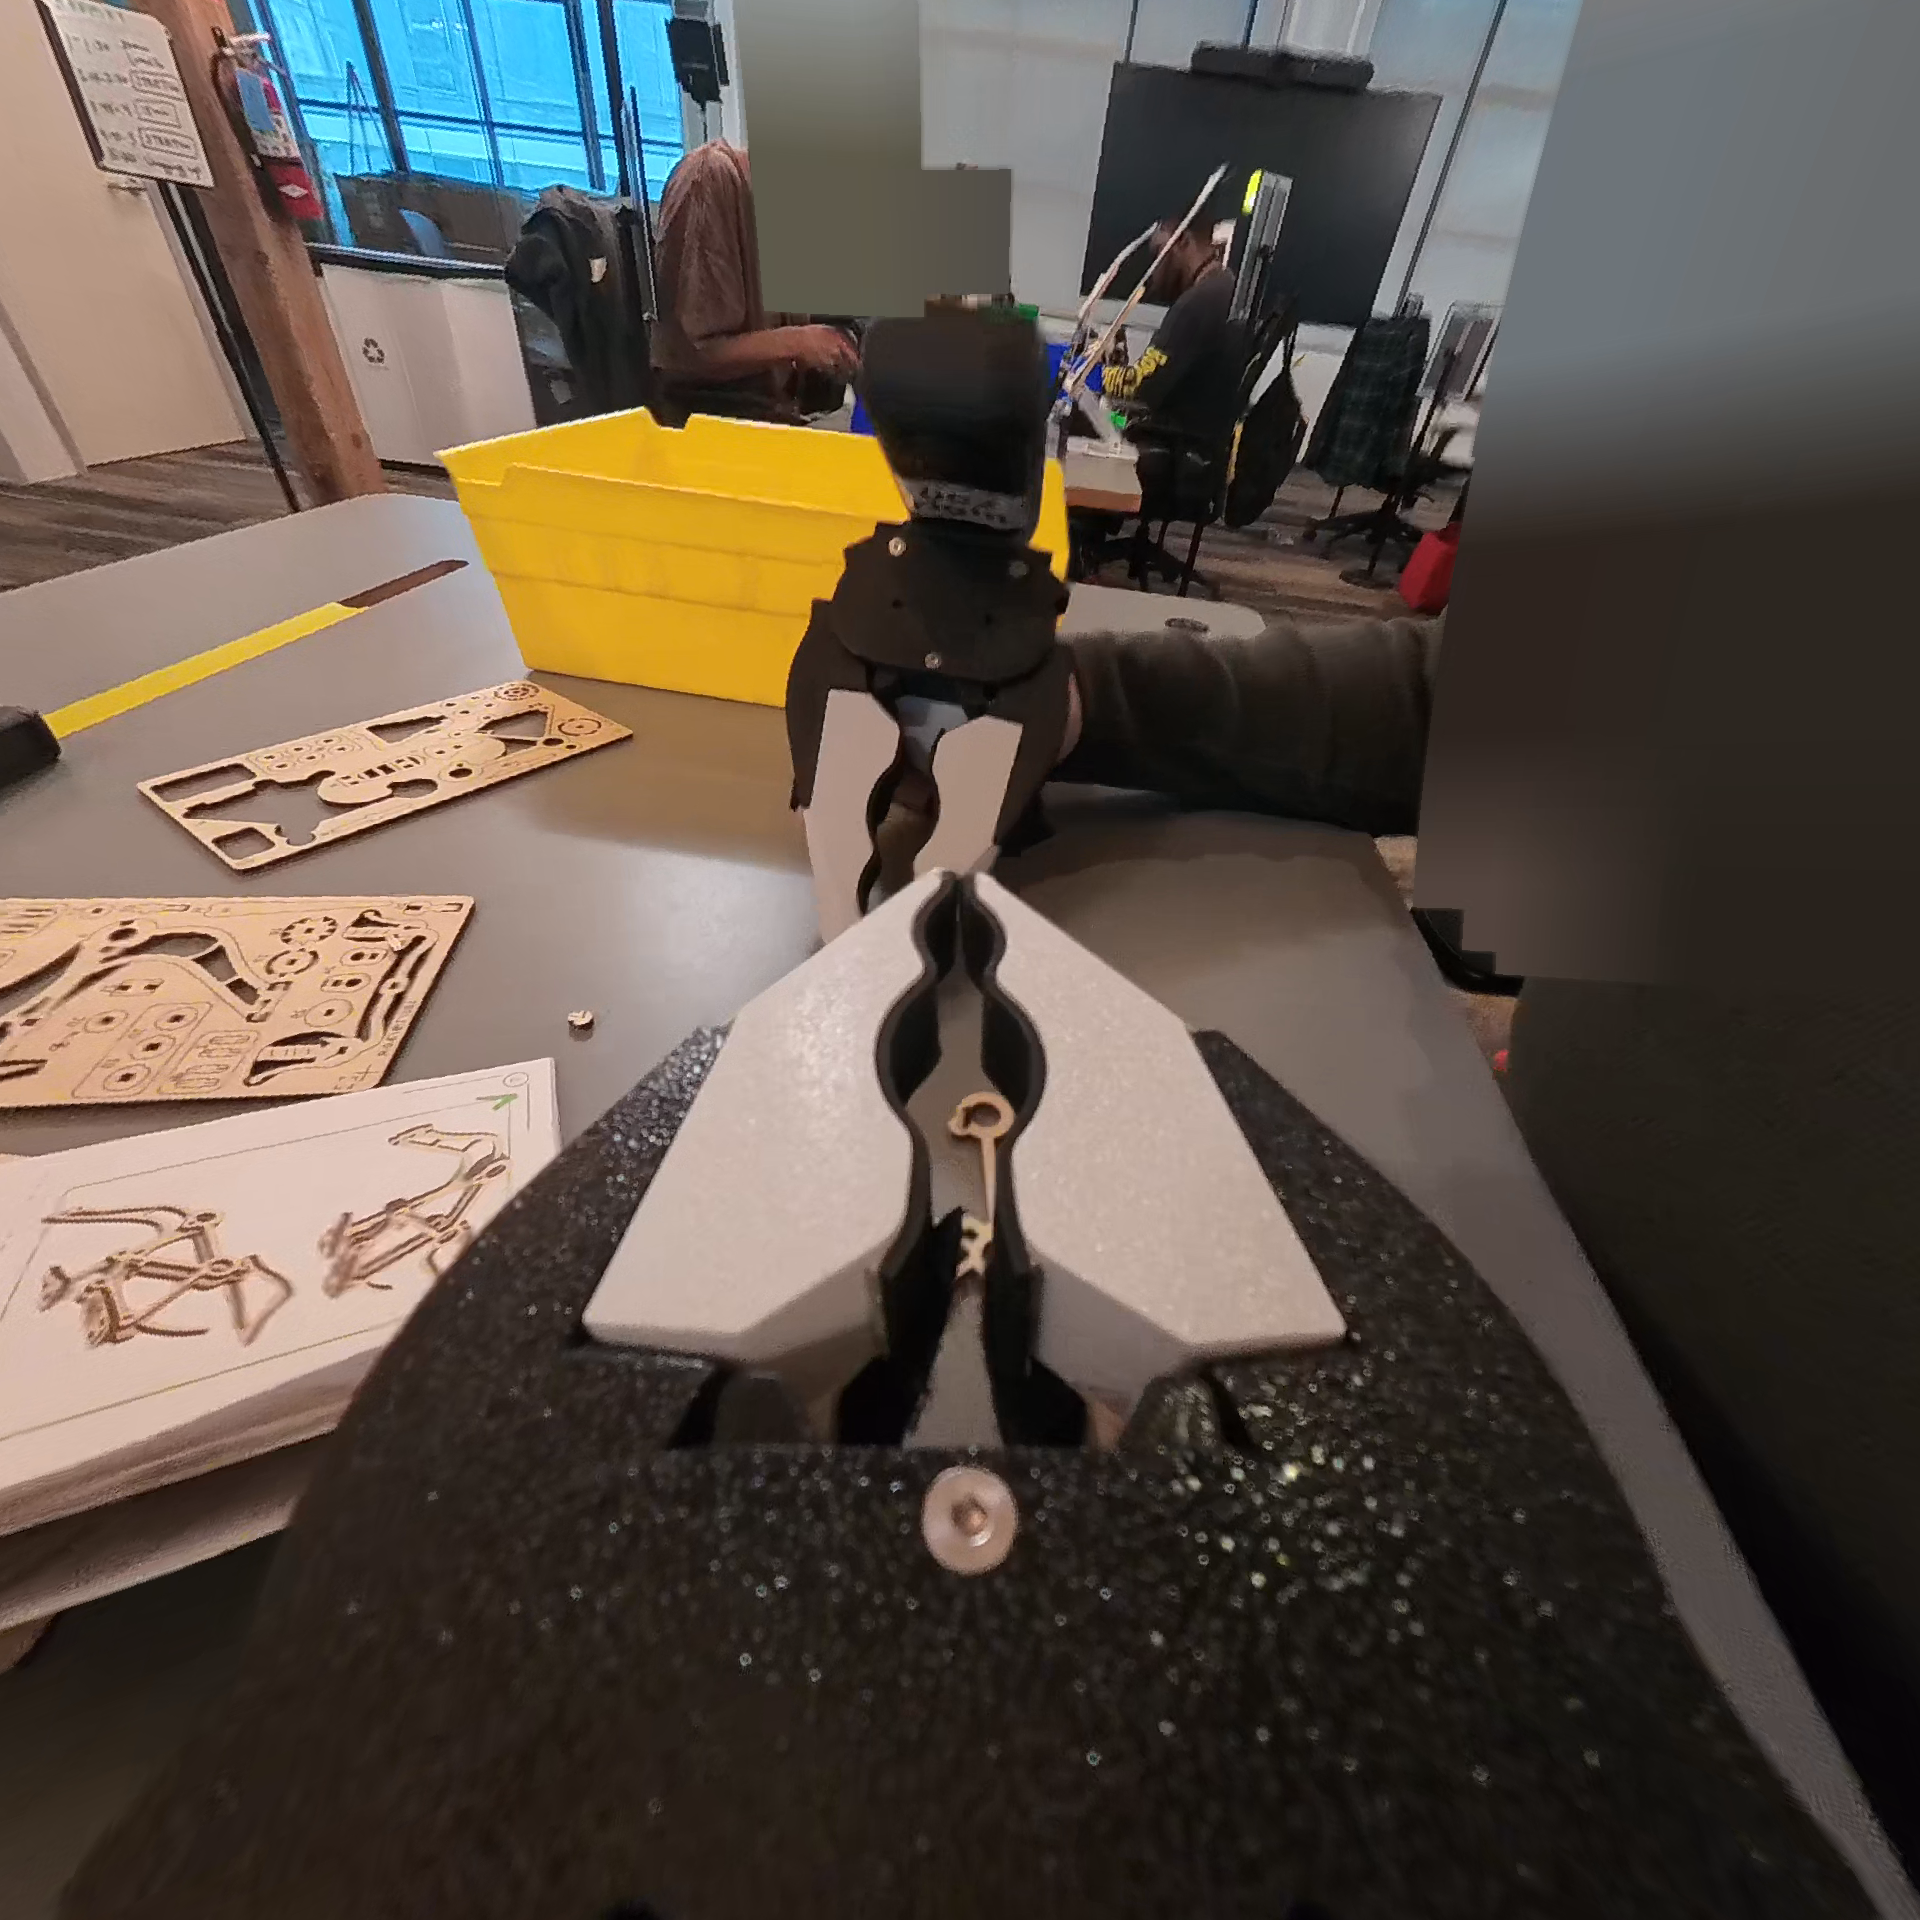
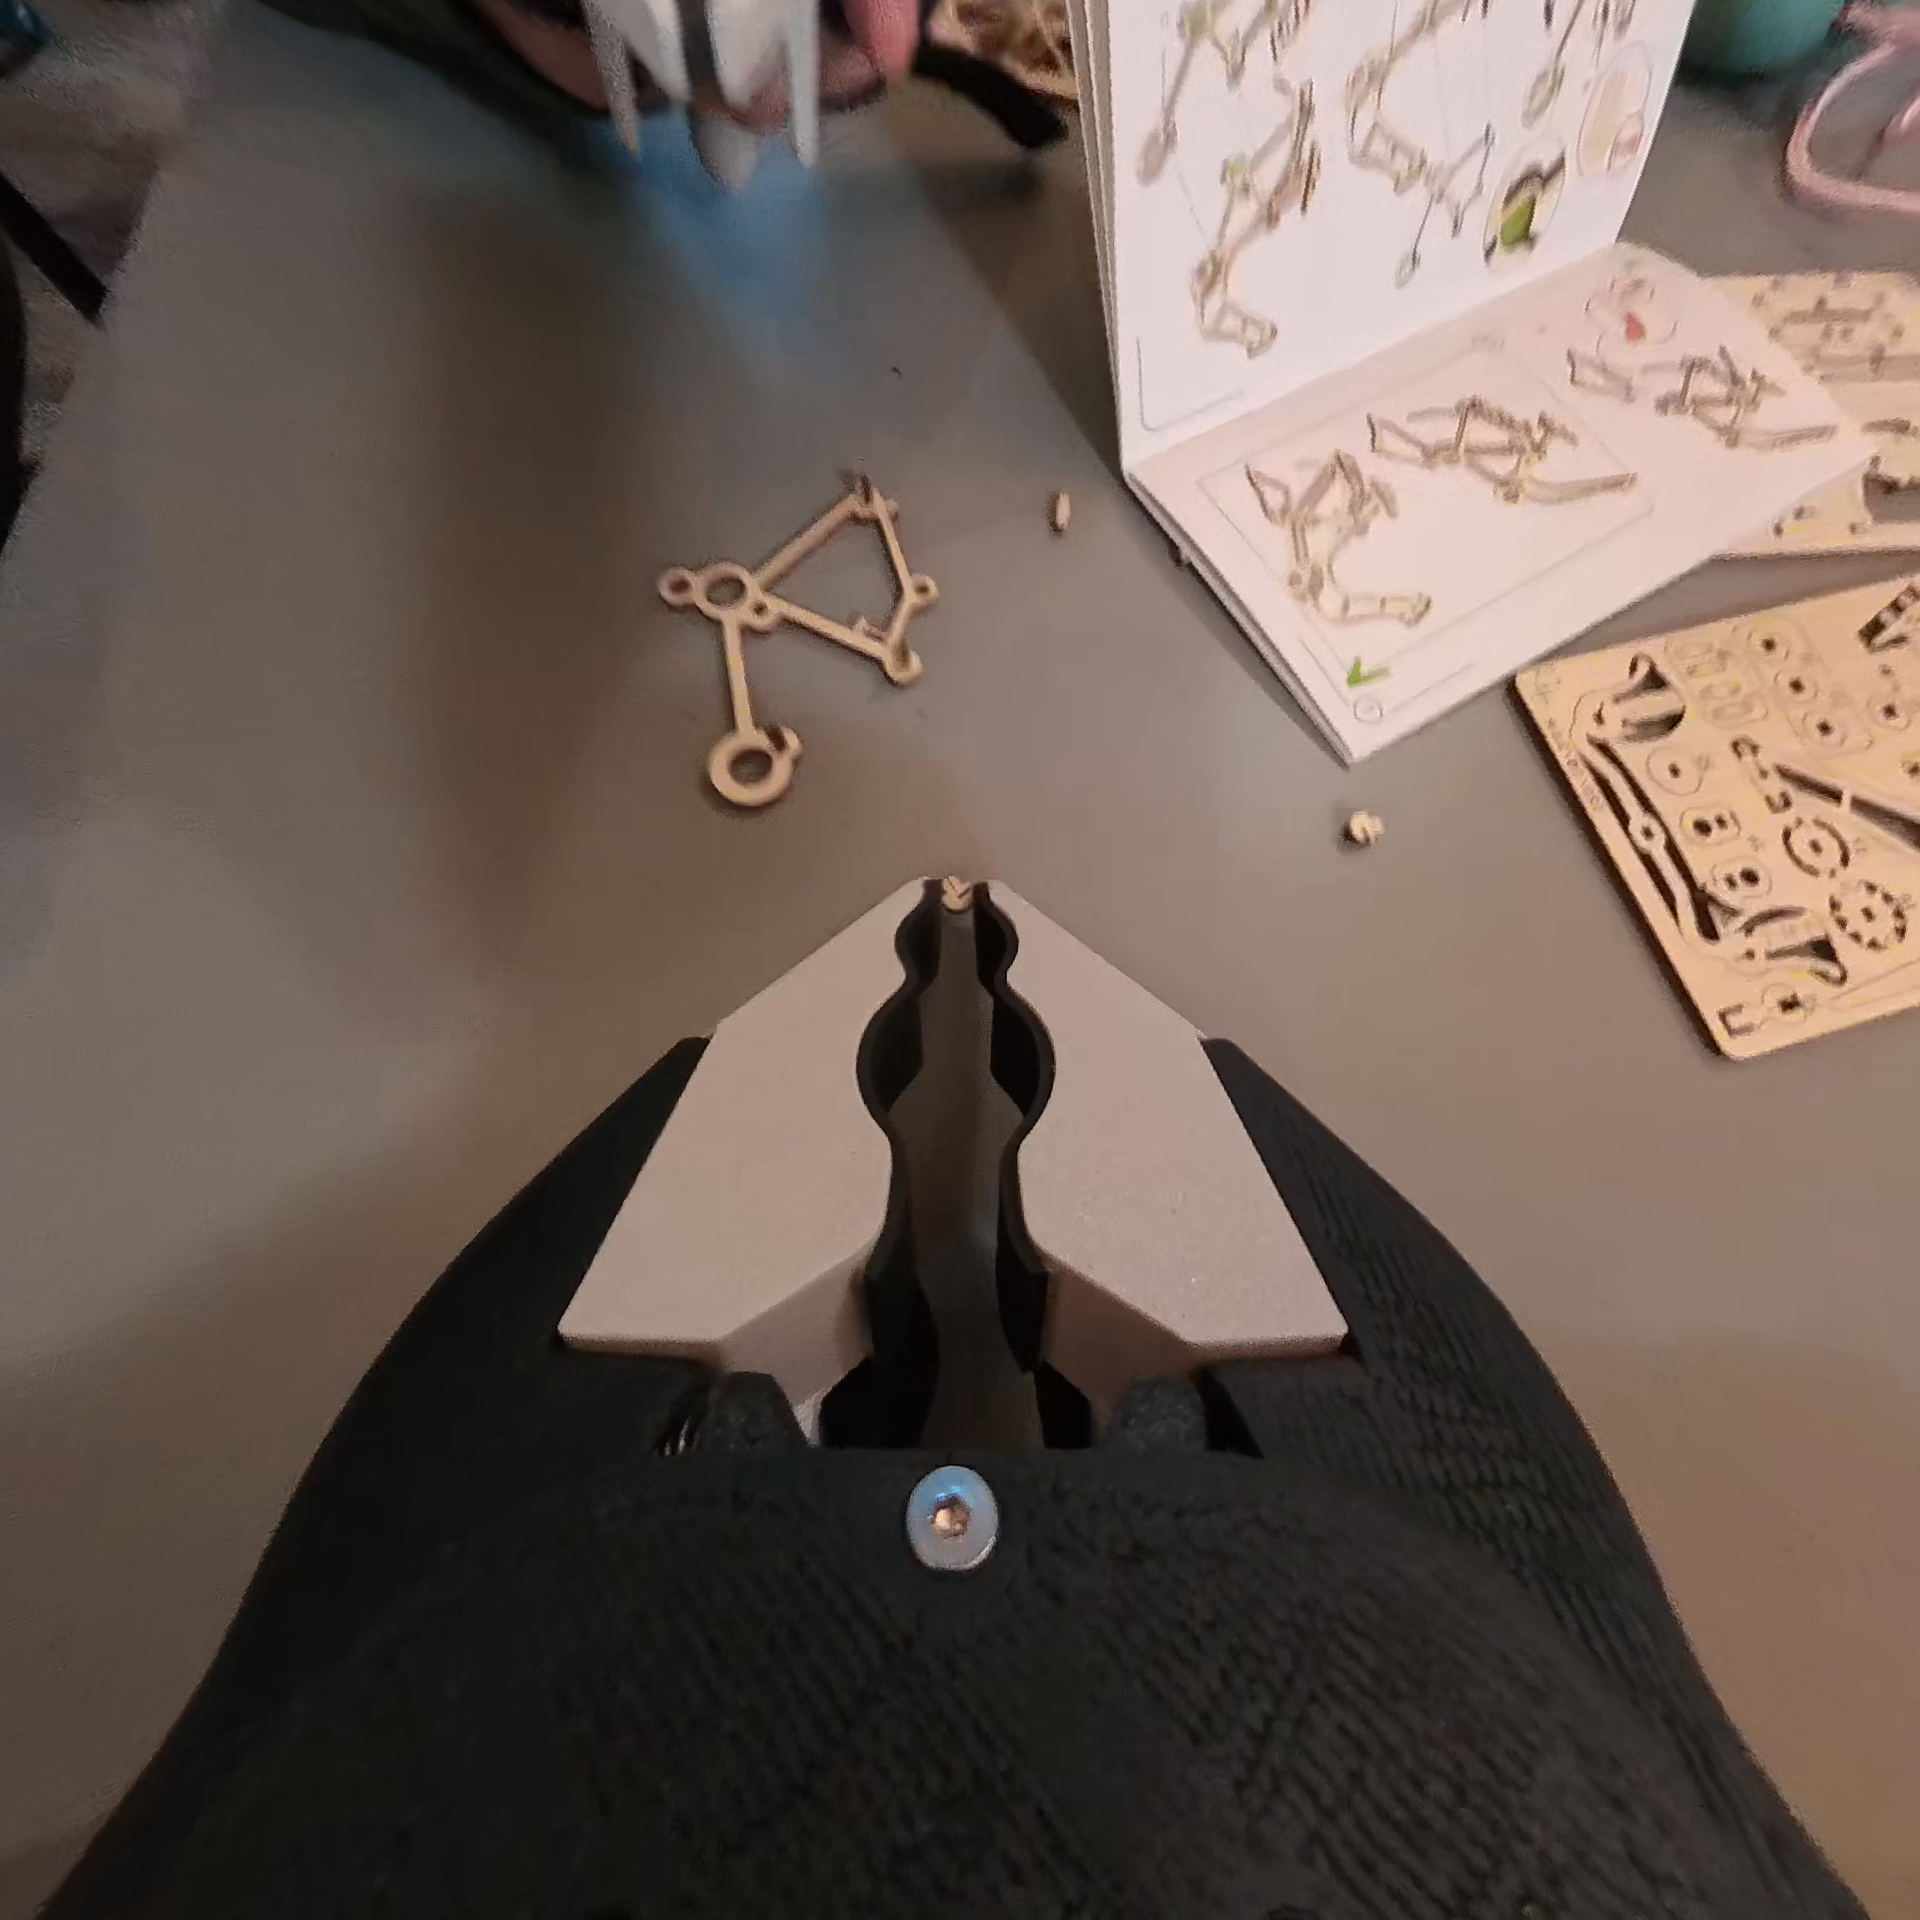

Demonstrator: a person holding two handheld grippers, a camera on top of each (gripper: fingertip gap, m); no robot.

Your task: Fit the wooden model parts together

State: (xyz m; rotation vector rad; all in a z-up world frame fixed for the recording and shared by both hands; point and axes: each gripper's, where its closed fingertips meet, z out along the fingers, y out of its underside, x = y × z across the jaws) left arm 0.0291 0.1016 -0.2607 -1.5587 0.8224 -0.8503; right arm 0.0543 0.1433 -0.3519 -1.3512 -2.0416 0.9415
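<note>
While the right gripper point(image 2: 954, 896) pinches a tiny wooden peg point(image 2: 954, 894) at its very fingertips, low over the grey table point(image 2: 312, 935), the left gripper point(image 1: 958, 883) hangs pressed together with nothing visible between its tips. Below the left gripper's fingers, a flat wooden frame part point(image 2: 790, 623) lies on the table: thin laser-cut struts with ring ends, far of the right gripper's tips and slightly left. Two more loose pegs lie apart on the table, one point(image 2: 1058, 511) just right of the frame, one point(image 2: 1359, 826) near the instruction booklet point(image 2: 1351, 364). Punched-out plywood sheets point(image 1: 208, 997) sit left in the left wrist view, yellow bin point(image 1: 665, 561) far behind.

Handling, judged: the peg is very light, stiff and small, so it likely twists or pops out if squeezed off-centre; hold across its flat sides. The frame looks thin and snappable at the struts; better to grip or pin it at a ring joint, not mid-strut. It slides easily on the smooth table, so it needs bracing.
</note>
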